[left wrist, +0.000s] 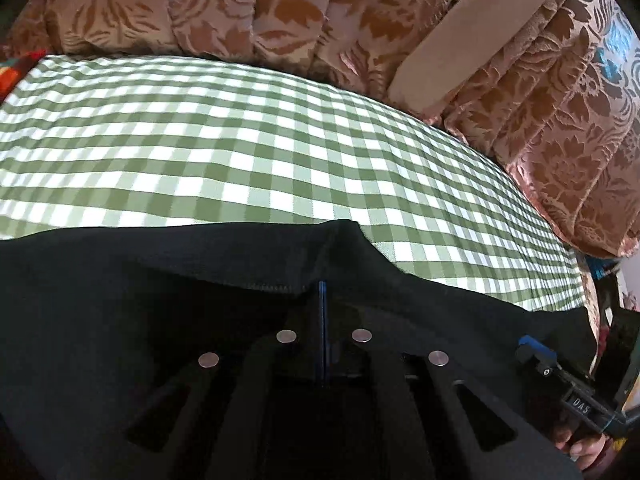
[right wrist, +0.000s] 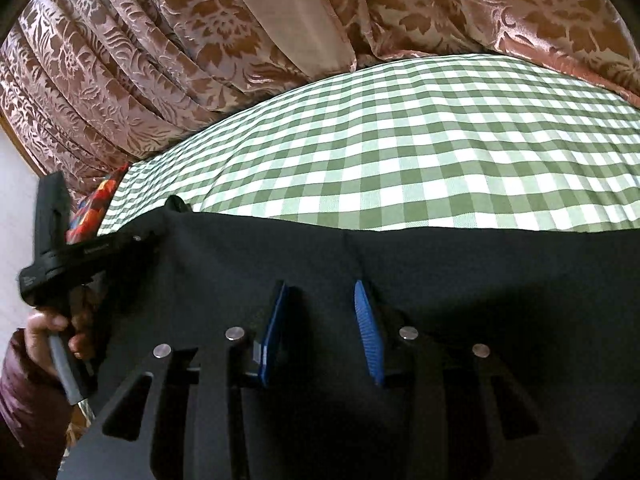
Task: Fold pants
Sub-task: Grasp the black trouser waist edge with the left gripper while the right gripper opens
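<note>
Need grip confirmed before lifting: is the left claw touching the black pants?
Touching. The left wrist view shows the left claw shut, the black pants pinched and tented there.

A green-and-white checked cloth covers a broad, softly rounded surface, brightly lit so that its white squares glare. Behind it hang heavy pinkish-brown curtains with a darker raised floral pattern, falling in deep folds that touch the cloth's far edge, with a plain beige band running diagonally across them. A piece of bright red, orange and blue patterned fabric shows at one edge of the checked cloth, and a pale wall lies beside the curtains.
</note>
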The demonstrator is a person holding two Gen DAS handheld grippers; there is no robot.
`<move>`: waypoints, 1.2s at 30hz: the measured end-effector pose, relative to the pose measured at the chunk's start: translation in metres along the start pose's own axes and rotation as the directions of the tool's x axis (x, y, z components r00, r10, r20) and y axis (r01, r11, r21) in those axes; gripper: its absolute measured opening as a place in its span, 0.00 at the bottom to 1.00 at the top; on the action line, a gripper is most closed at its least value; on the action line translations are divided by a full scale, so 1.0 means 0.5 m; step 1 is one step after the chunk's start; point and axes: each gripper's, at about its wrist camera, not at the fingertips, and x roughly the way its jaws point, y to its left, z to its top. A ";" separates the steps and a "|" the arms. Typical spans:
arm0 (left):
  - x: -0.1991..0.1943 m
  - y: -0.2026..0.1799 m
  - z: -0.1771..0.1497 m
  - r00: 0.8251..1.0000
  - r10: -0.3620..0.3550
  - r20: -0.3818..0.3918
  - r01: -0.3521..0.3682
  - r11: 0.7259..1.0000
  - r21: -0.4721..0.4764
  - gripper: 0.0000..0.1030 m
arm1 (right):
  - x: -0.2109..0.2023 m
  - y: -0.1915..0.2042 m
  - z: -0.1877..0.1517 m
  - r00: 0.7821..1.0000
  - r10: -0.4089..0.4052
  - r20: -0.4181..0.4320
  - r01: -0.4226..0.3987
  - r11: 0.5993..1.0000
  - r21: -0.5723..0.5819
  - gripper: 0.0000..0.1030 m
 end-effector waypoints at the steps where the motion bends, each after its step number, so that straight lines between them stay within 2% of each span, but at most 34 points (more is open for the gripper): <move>1: -0.020 -0.009 -0.006 0.999 0.022 0.023 -0.023 1.000 0.006 0.01 | -0.003 0.008 0.000 1.000 -0.020 -0.003 0.020 1.000 -0.015 0.34; 2: -0.038 -0.020 -0.012 0.998 0.042 0.045 -0.043 0.999 0.016 0.01 | -0.005 0.016 0.000 0.999 -0.039 -0.005 0.038 0.999 -0.030 0.35; 5: -0.083 -0.042 -0.046 0.996 0.039 0.077 -0.043 0.998 0.040 0.01 | -0.022 0.043 -0.001 0.996 -0.085 0.003 0.085 0.994 -0.061 0.53; 10: -0.121 -0.071 -0.137 0.996 0.066 0.068 -0.072 0.993 0.097 0.01 | -0.075 0.089 -0.011 0.983 -0.169 0.067 0.176 0.976 -0.128 0.57; 16: -0.133 -0.069 -0.196 0.994 0.091 0.058 -0.095 0.993 0.067 0.01 | -0.132 0.115 -0.032 0.959 -0.246 0.139 0.269 0.946 -0.182 0.64; 18: -0.135 -0.069 -0.204 0.994 0.096 0.052 -0.099 0.993 0.062 0.01 | -0.152 0.115 -0.038 0.945 -0.280 0.167 0.309 0.933 -0.182 0.66; 24: -0.132 -0.075 -0.210 0.991 0.124 0.048 -0.127 0.990 0.068 0.01 | -0.207 0.102 -0.045 0.921 -0.313 0.231 0.351 0.925 -0.147 0.70; 36: -0.133 -0.096 -0.211 0.983 0.181 0.043 -0.185 0.977 0.110 0.01 | -0.240 0.068 -0.044 0.906 -0.329 0.267 0.368 0.924 -0.109 0.75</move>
